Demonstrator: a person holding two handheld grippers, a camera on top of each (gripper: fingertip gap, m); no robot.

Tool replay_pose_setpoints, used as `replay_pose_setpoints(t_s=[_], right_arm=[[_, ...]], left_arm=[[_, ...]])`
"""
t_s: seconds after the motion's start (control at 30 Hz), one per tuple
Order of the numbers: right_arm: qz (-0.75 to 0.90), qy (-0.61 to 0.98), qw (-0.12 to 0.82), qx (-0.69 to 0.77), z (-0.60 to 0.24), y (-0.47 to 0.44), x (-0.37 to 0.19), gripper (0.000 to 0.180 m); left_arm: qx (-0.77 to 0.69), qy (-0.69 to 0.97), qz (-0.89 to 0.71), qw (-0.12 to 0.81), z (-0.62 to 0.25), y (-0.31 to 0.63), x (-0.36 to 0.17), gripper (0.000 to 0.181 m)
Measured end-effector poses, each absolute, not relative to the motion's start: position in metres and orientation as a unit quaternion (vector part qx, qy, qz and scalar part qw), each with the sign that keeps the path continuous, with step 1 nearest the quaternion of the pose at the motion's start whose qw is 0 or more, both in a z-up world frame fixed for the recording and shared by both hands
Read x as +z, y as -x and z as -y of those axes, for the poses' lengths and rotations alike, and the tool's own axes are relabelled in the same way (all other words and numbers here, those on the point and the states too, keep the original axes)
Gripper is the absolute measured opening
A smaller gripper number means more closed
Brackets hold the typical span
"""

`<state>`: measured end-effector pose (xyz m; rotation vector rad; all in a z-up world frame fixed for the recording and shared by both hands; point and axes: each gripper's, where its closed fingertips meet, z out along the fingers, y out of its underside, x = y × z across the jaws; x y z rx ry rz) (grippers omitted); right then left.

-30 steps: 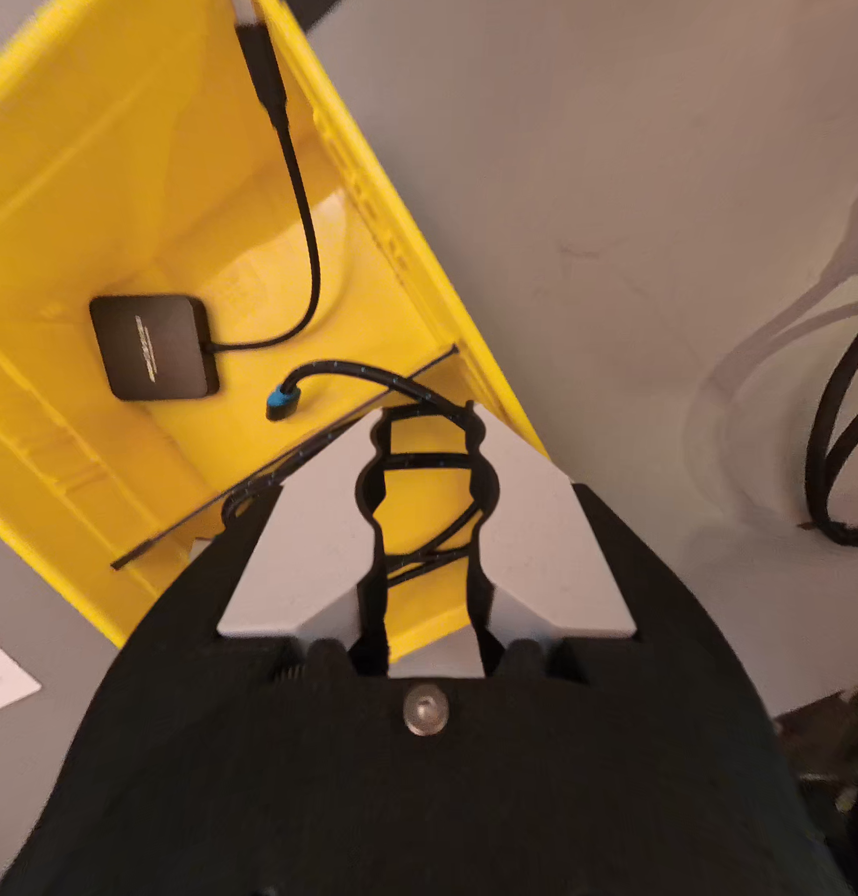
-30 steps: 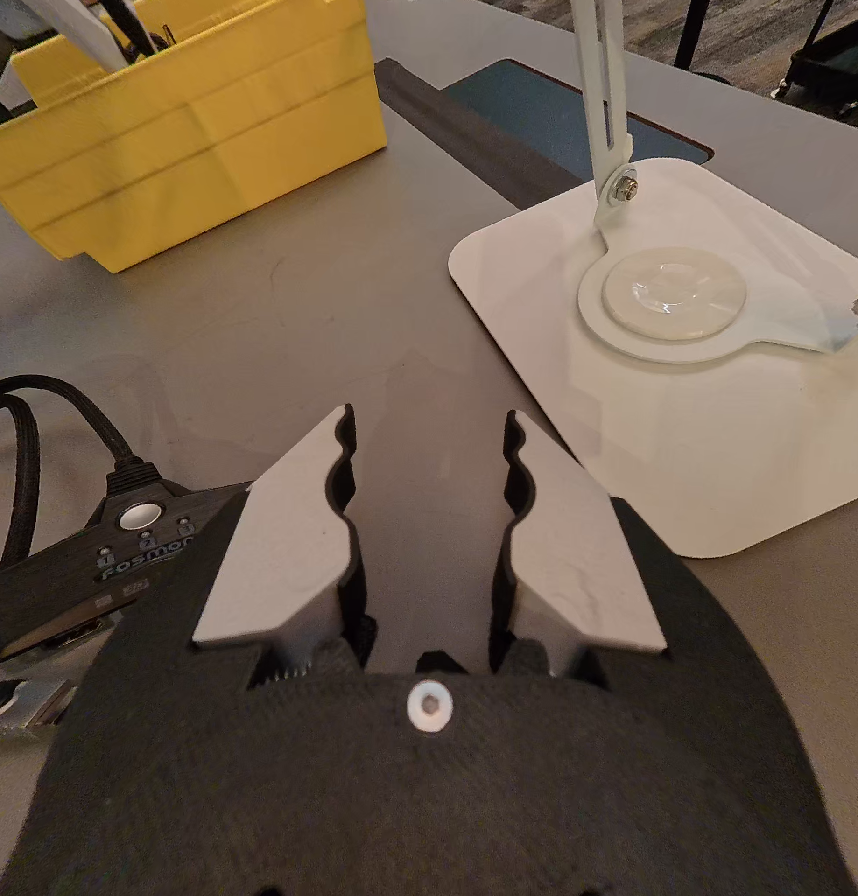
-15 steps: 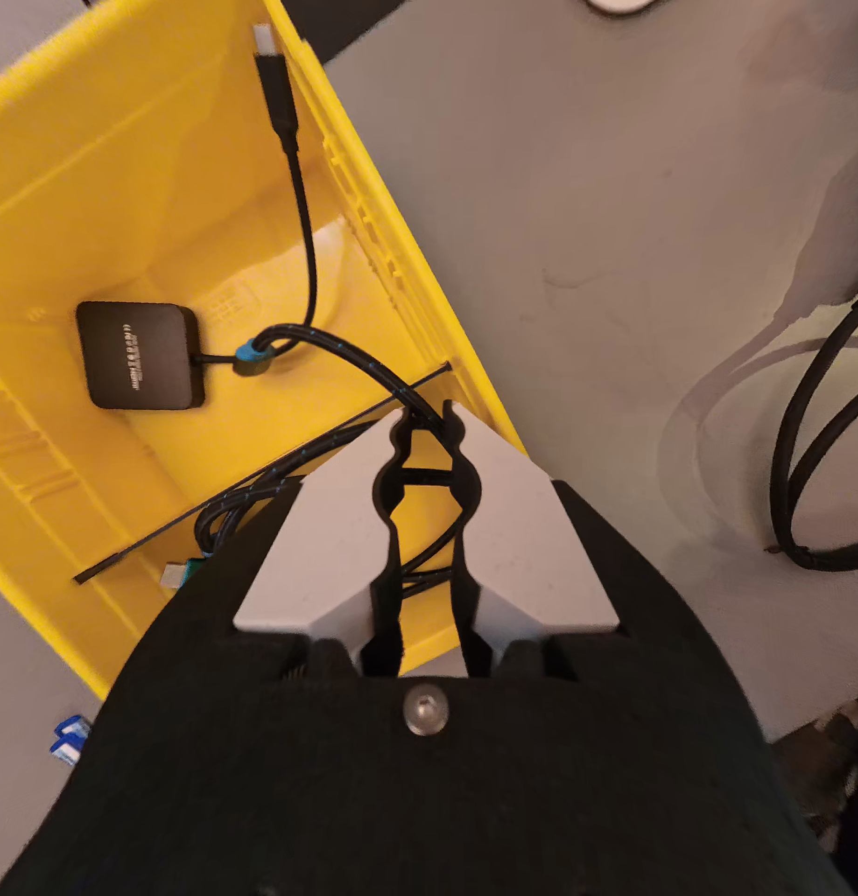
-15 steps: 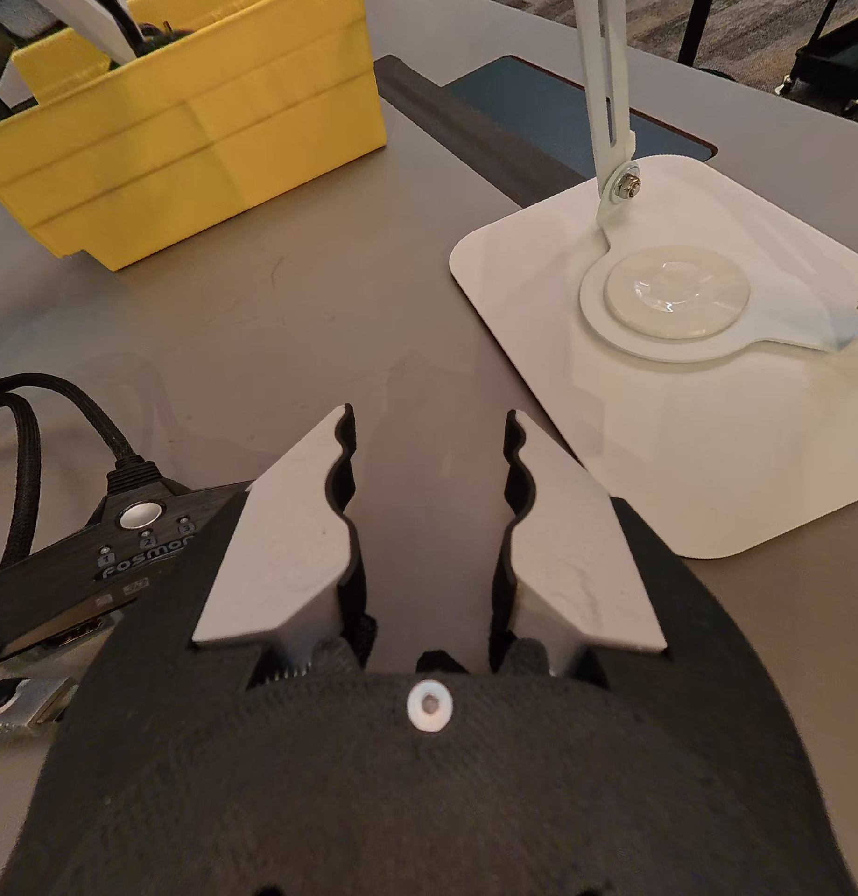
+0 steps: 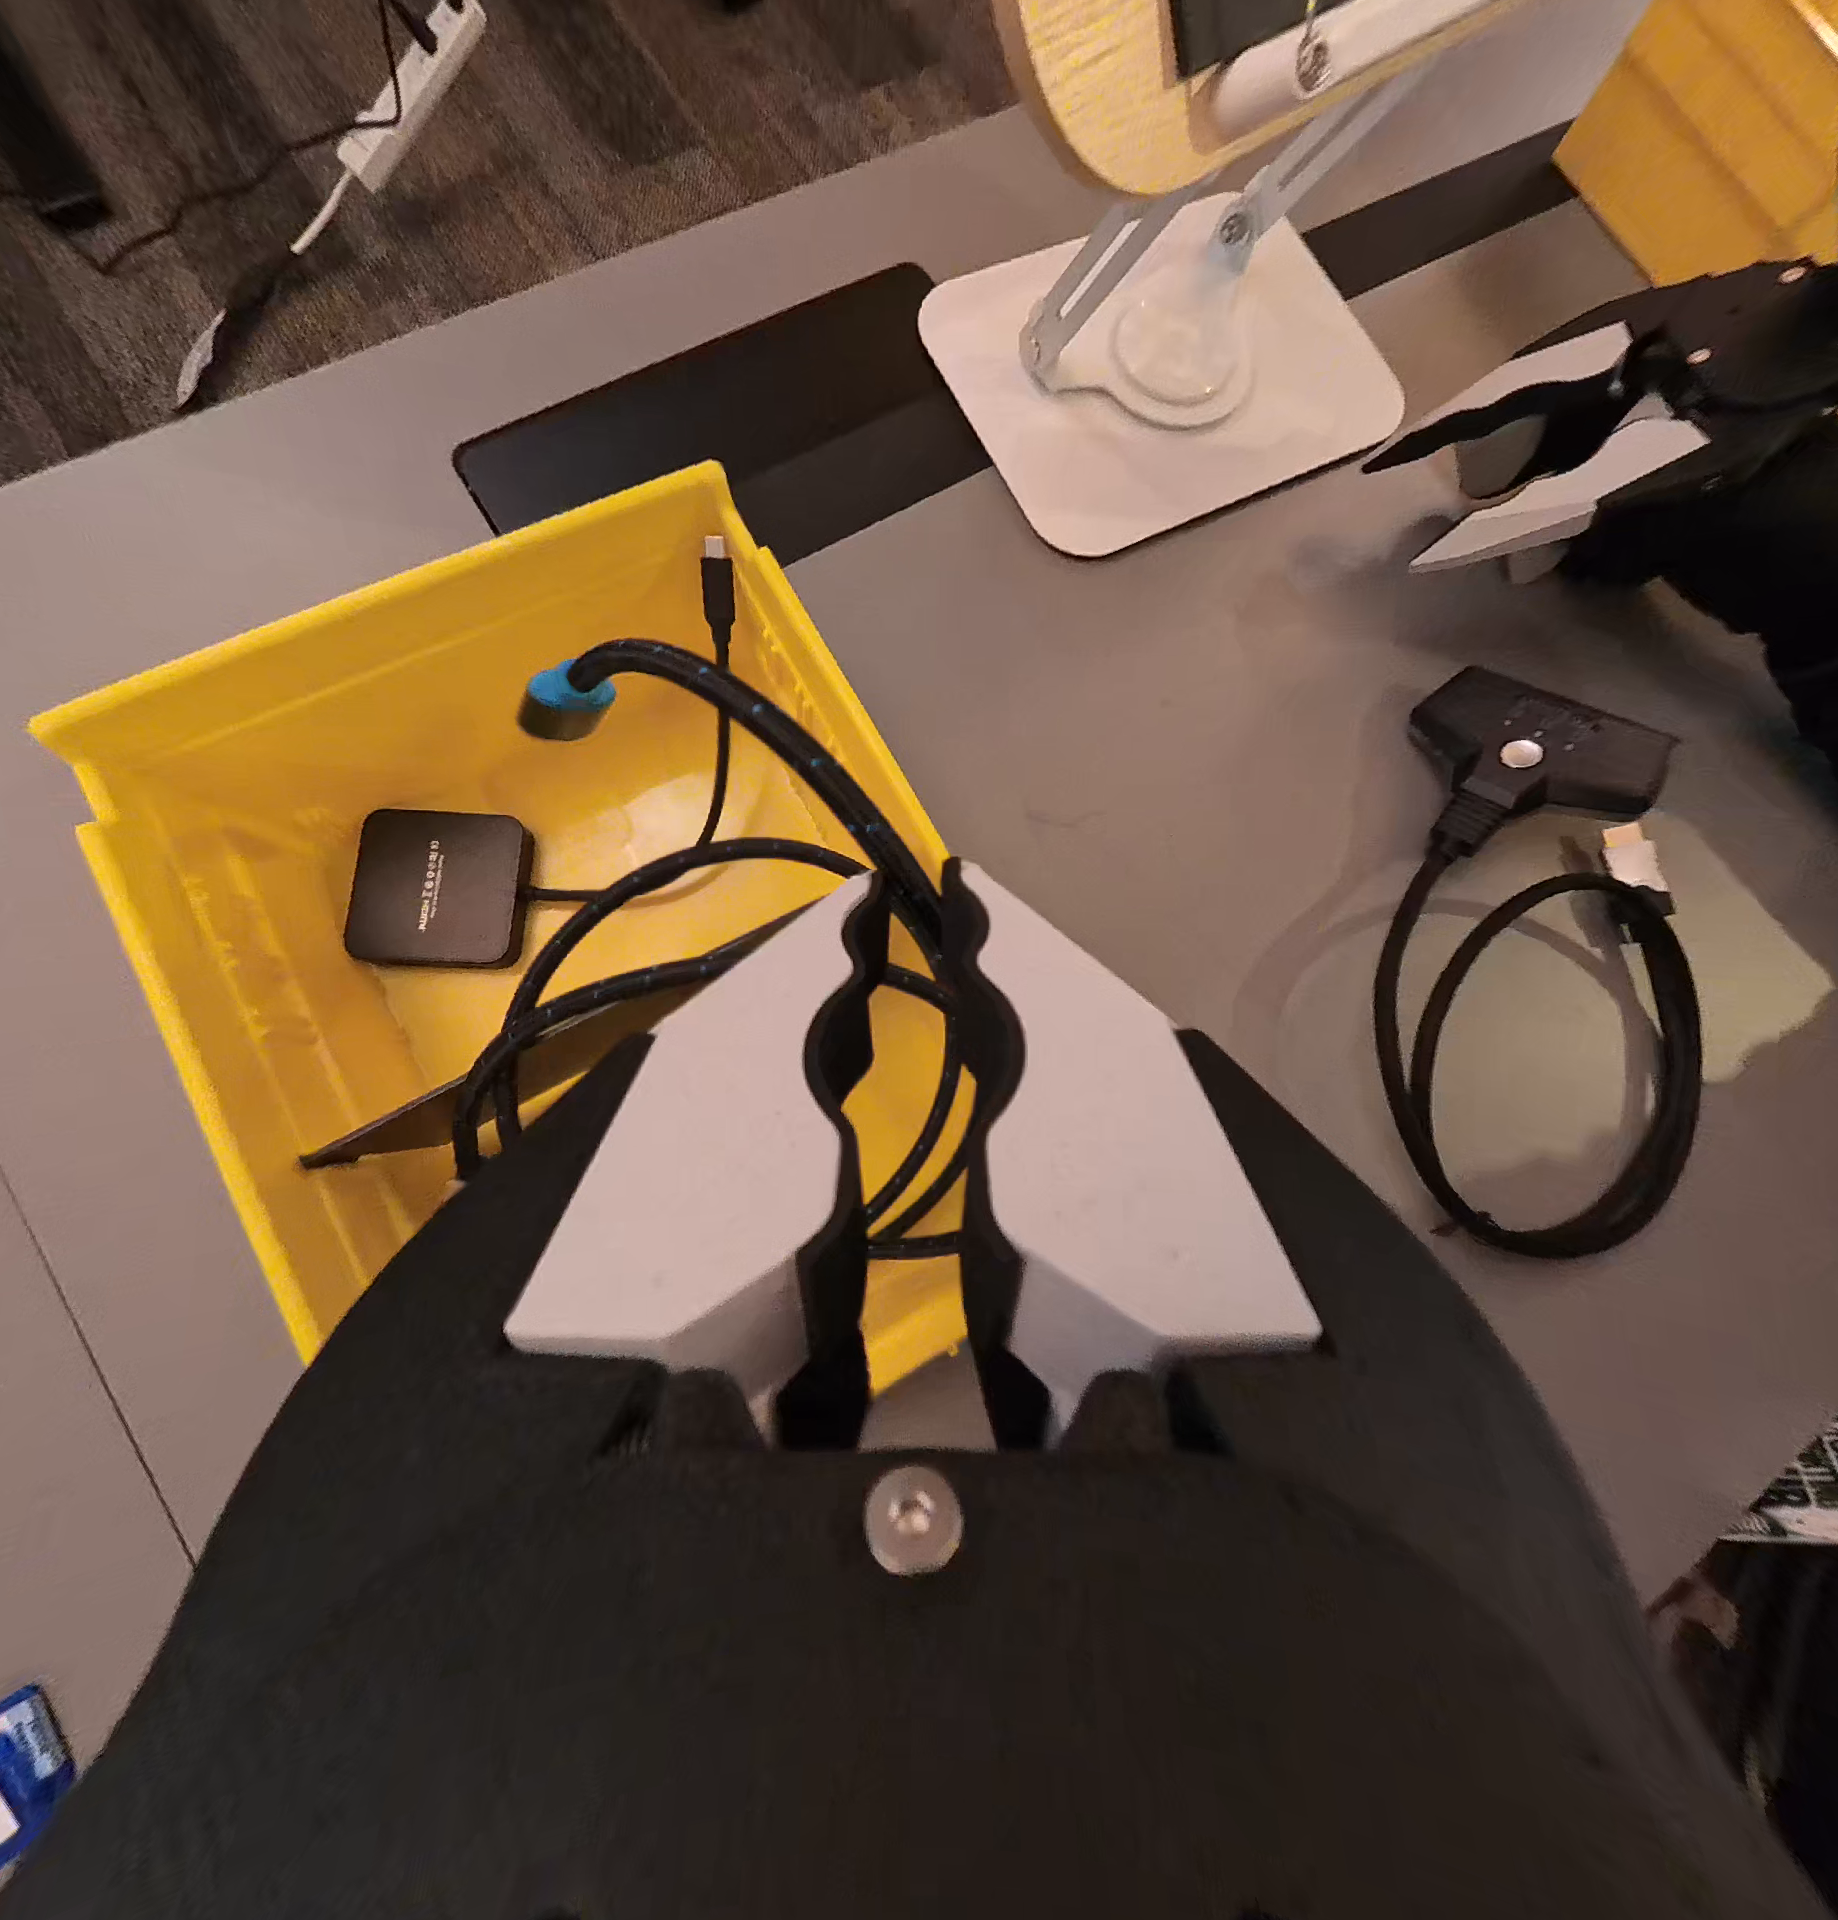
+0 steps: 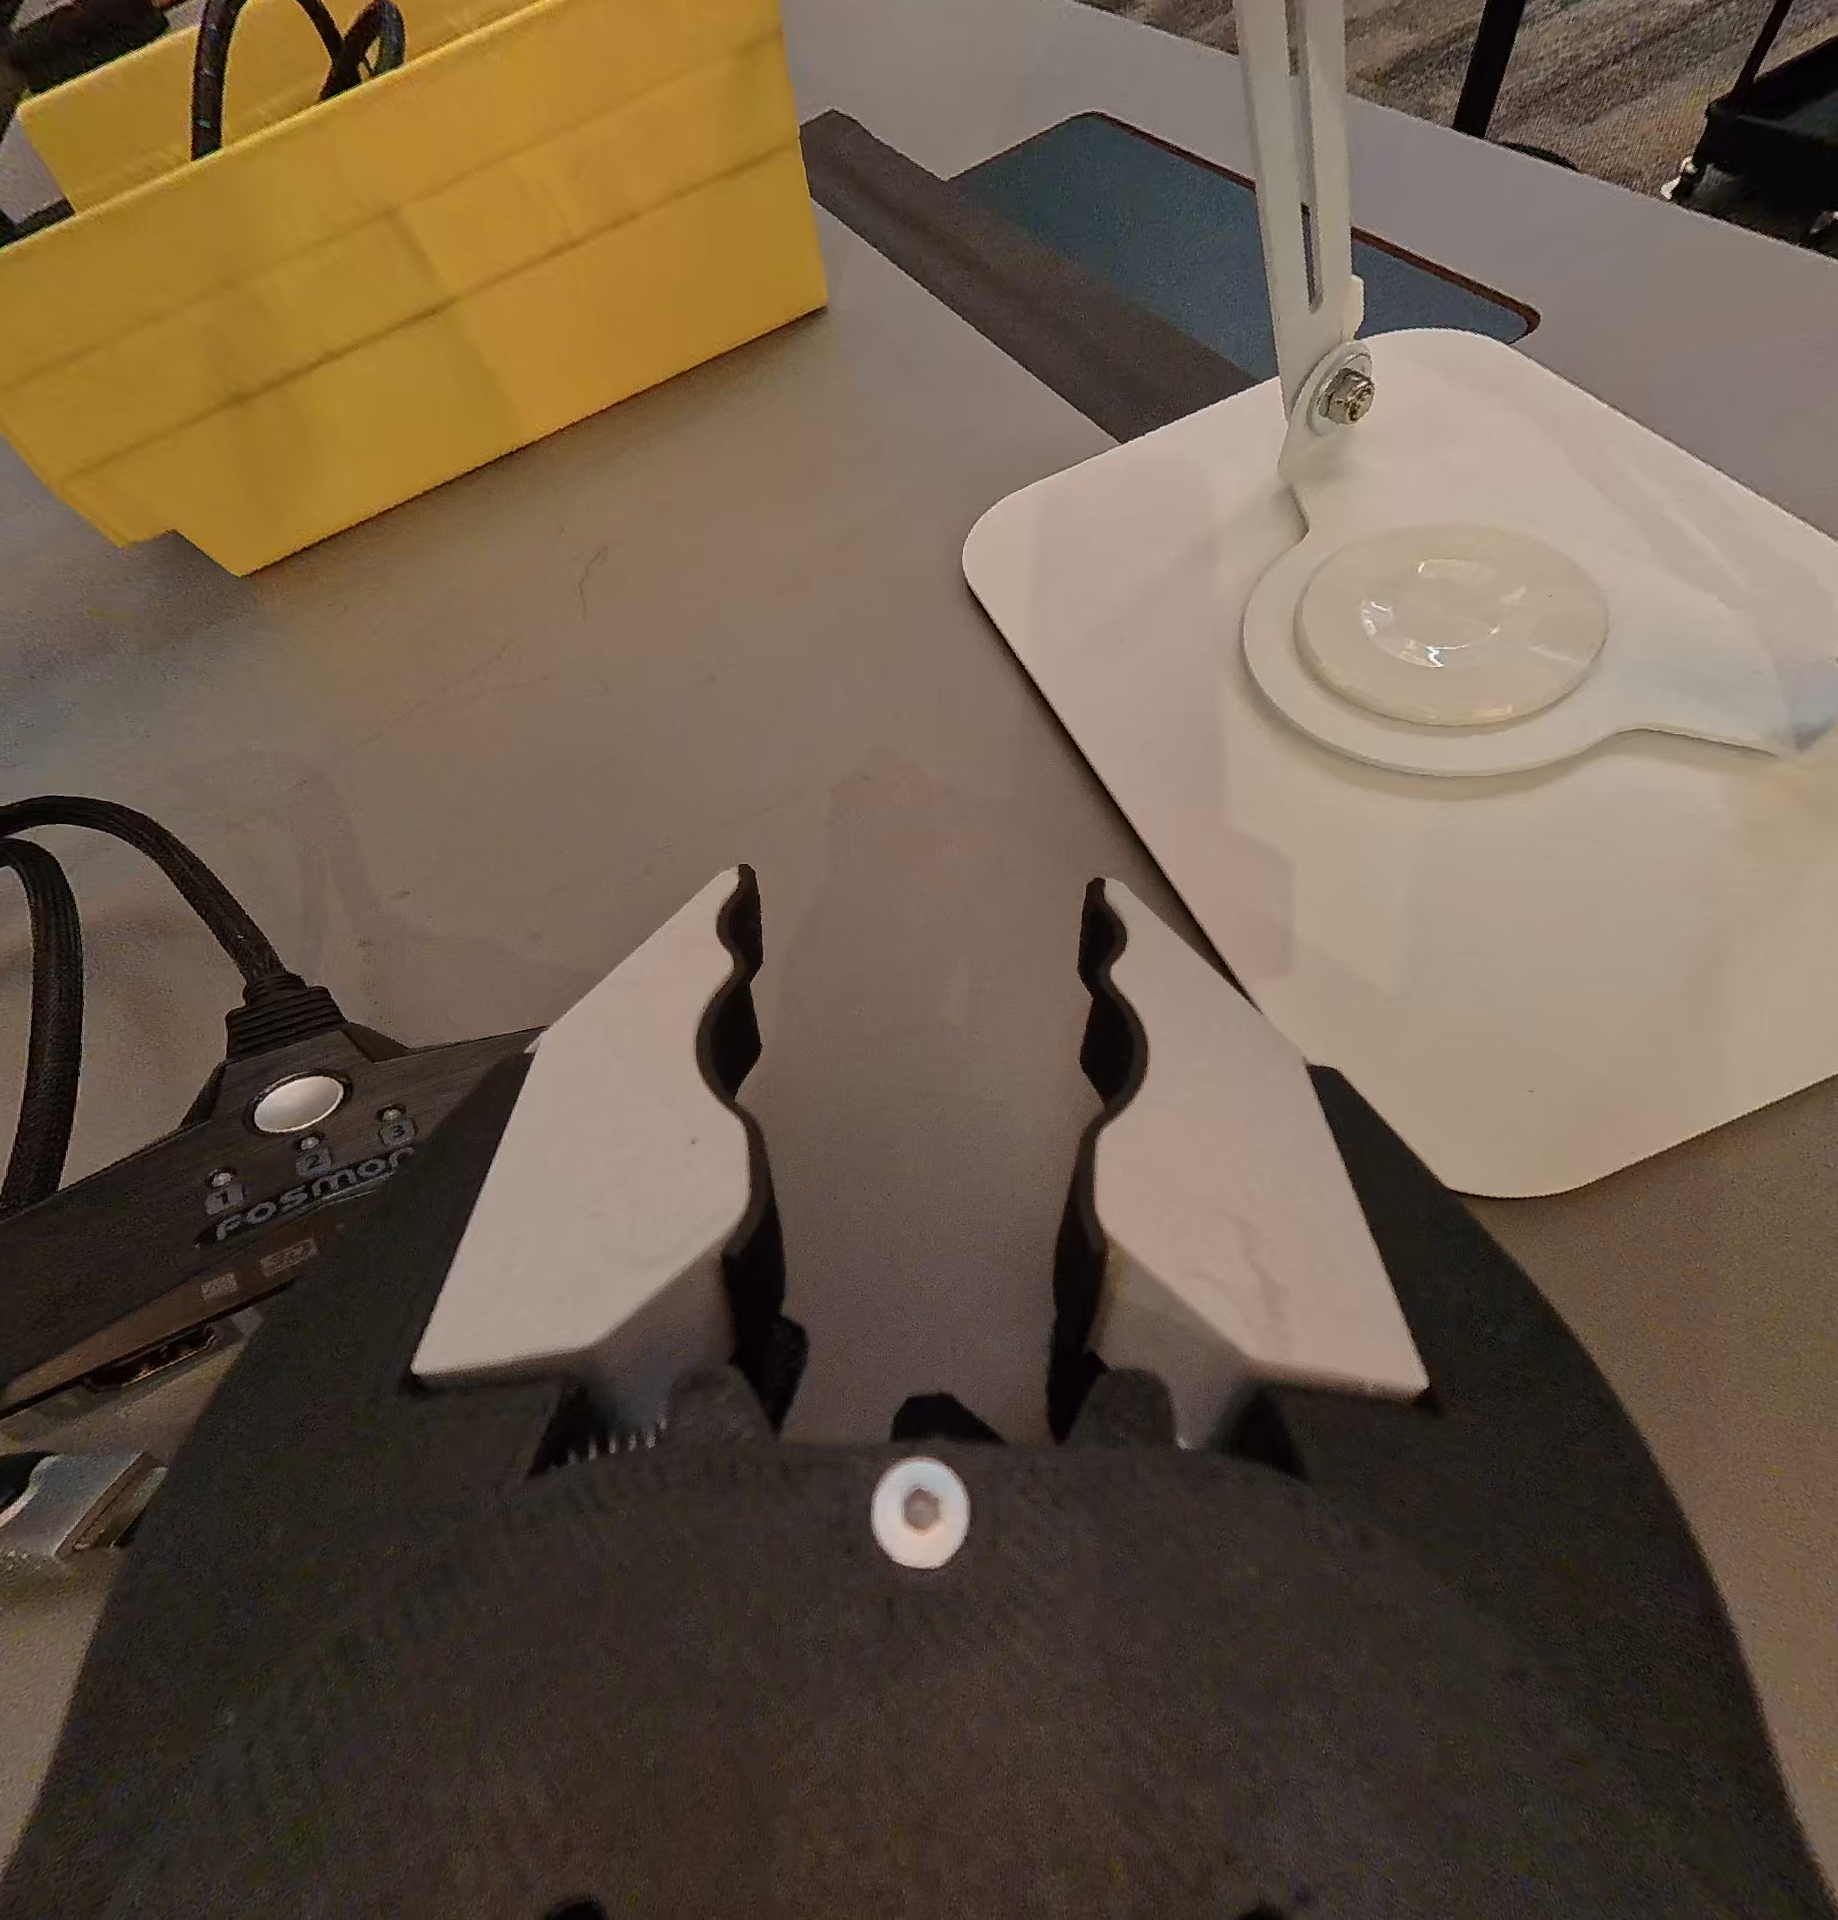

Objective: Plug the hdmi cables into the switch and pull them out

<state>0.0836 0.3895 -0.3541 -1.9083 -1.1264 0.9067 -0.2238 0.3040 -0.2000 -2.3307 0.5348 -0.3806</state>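
Note:
My left gripper (image 5: 912, 883) is shut on a black braided HDMI cable (image 5: 790, 748) and holds it above the yellow bin (image 5: 271, 665). The cable's blue-collared plug (image 5: 562, 702) hangs over the bin and its loops trail down inside. The black HDMI switch (image 5: 1538, 758) lies on the grey table to the right with its own black cable (image 5: 1538, 1060) coiled beside it. In the right wrist view the switch (image 6: 198, 1174) sits at the left of my right gripper (image 6: 920, 894), which is open and empty above the table. My right gripper also shows in the left wrist view (image 5: 1455, 499).
A small black square hub (image 5: 437, 888) with a thin cable lies in the bin. A white lamp base (image 6: 1466, 779) stands on the table at the right. A silver plug (image 6: 53, 1517) lies by the switch. The yellow bin (image 6: 395, 301) stands at the far left. My hands' fingertips stand some 35 cm from each other. My left tips are about 35 cm from the black HDMI switch (image 5: 1538, 758), my right tips only 10 cm. My right wrist view (image 6: 262, 1129) looks at it from another angle.
My left gripper closed on the braided cable and rose, lifting its blue plug and loops out of the bin. My right gripper stayed still and open.

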Motion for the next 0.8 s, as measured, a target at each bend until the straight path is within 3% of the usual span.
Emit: replay_pose_setpoints(t_s=[0.47,0.8], right_arm=[[0.438,0.742,0.365,0.352,-0.39,-0.083,-0.354,0.06],[0.439,0.742,0.364,0.352,-0.39,-0.083,-0.354,0.06]], left_arm=[[-0.12,0.879,-0.217,0.408,-0.283,0.245,-0.118,0.006],[-0.167,0.927,-0.297,0.158,-0.236,0.209,-0.198,0.005]])
